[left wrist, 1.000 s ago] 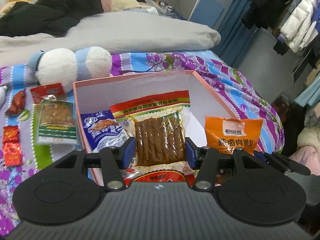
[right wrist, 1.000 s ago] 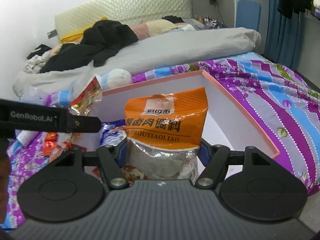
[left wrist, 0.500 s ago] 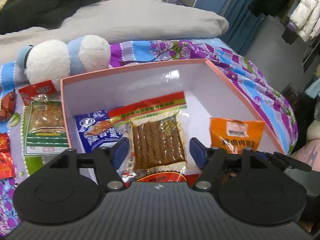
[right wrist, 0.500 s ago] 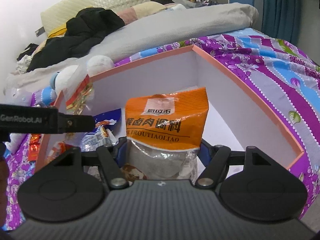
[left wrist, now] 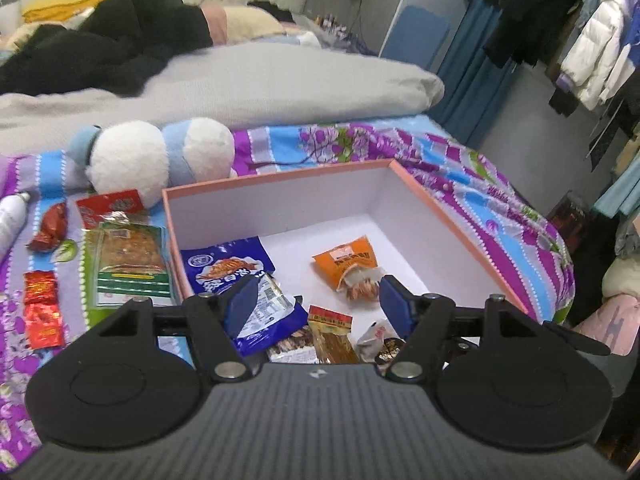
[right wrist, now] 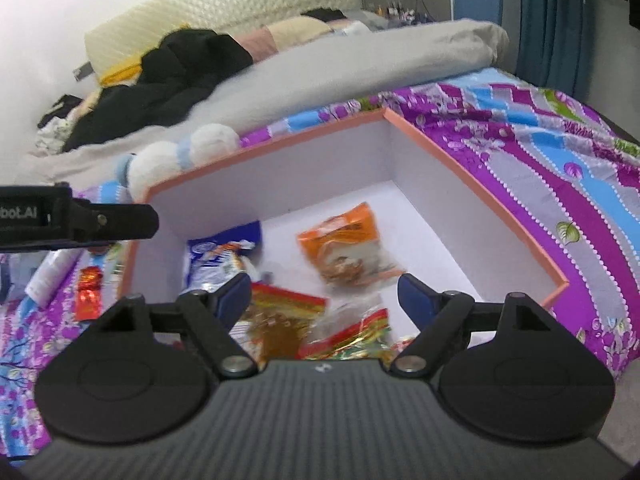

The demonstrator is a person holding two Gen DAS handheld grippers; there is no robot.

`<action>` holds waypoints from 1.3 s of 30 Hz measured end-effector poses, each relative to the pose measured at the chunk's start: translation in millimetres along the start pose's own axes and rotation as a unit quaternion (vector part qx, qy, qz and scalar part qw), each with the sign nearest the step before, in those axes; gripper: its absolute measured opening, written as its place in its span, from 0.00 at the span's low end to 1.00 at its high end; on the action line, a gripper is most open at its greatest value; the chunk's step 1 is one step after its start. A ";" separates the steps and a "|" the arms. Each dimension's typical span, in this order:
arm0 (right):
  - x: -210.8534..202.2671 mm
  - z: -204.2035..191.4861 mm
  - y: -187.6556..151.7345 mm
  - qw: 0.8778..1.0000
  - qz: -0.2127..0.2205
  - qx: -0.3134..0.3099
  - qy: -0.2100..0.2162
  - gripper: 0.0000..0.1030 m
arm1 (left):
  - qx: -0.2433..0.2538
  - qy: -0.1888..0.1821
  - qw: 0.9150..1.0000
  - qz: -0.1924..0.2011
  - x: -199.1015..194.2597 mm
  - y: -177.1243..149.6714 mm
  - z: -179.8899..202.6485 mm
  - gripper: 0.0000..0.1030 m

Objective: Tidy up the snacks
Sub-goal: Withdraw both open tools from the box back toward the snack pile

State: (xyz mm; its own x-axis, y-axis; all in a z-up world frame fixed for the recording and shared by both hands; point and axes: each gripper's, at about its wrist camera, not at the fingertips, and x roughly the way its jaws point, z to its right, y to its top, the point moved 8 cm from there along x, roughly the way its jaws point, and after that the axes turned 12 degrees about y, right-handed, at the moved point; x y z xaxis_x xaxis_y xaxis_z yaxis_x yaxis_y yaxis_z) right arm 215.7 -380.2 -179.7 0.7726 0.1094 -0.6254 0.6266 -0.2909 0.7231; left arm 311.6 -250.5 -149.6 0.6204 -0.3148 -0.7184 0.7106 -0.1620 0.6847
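Note:
A pink box with a white inside (left wrist: 280, 185) lies on the bedspread. On its floor lie an orange packet (left wrist: 347, 265), a blue packet (left wrist: 229, 269) and a red-topped packet of brown sticks (left wrist: 332, 330). My left gripper (left wrist: 318, 292) hangs open over the box's near edge, holding nothing. In the right wrist view the same box (right wrist: 472, 184) holds the orange packet (right wrist: 345, 249), blurred and on its side. My right gripper (right wrist: 324, 286) is above it, its jaws opening, with nothing pressed between the pads.
Left of the box on the bedspread lie a green packet (left wrist: 128, 256), small red packets (left wrist: 42, 308), a red candy (left wrist: 50, 226) and a white tube (left wrist: 12, 216). A white and blue plush toy (left wrist: 152, 156) sits behind. The bed's edge runs along the right.
Both grippers let go. The brown-stick packet dropped from the left jaws and the orange packet from the right, both into the box. The left gripper rose and drew back.

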 end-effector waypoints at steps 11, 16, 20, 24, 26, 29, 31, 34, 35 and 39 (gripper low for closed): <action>-66.1 -48.8 -13.4 0.999 0.036 -0.024 0.030 0.80 | -0.027 0.009 0.999 0.042 -102.0 -27.6 -24.5 0.70; -88.4 -69.5 -25.5 0.998 0.041 -0.038 0.039 0.80 | -0.032 0.011 0.998 0.060 -139.3 -41.9 -33.5 0.70; -101.4 -83.7 -34.7 0.997 0.047 -0.048 0.043 0.80 | -0.028 0.014 0.997 0.064 -162.1 -57.0 -40.3 0.70; -111.3 -97.3 -45.0 0.996 0.049 -0.054 0.055 0.80 | -0.028 0.024 0.997 0.066 -178.4 -73.1 -49.7 0.70; -115.9 -102.6 -49.4 0.996 0.049 -0.058 0.057 0.80 | -0.035 0.028 0.997 0.066 -185.4 -80.6 -55.8 0.70; -123.6 -109.4 -54.1 0.995 0.052 -0.062 0.061 0.80 | -0.042 0.033 0.996 0.067 -193.6 -90.4 -64.0 0.70; -128.2 -114.3 -57.6 0.994 0.054 -0.065 0.064 0.80 | -0.043 0.038 0.996 0.067 -198.3 -95.4 -68.7 0.70; -131.6 -123.2 -65.0 0.993 0.050 -0.078 0.071 0.80 | -0.044 0.044 0.996 0.068 -207.9 -103.2 -75.1 0.70; -131.4 -127.1 -67.7 0.993 0.048 -0.082 0.073 0.80 | -0.043 0.048 0.995 0.070 -212.6 -106.5 -77.7 0.70; -128.2 -140.0 -77.4 0.991 0.040 -0.088 0.092 0.80 | -0.046 0.059 0.995 0.070 -224.6 -118.8 -88.3 0.70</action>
State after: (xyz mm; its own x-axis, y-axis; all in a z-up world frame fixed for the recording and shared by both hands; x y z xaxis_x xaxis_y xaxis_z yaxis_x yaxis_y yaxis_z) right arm 82.6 -238.6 -114.5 0.8160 0.2690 -0.5117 0.5583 -0.1370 0.8182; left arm 117.2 -77.9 -80.5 0.7463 -0.2161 -0.6295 0.6381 -0.0368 0.7691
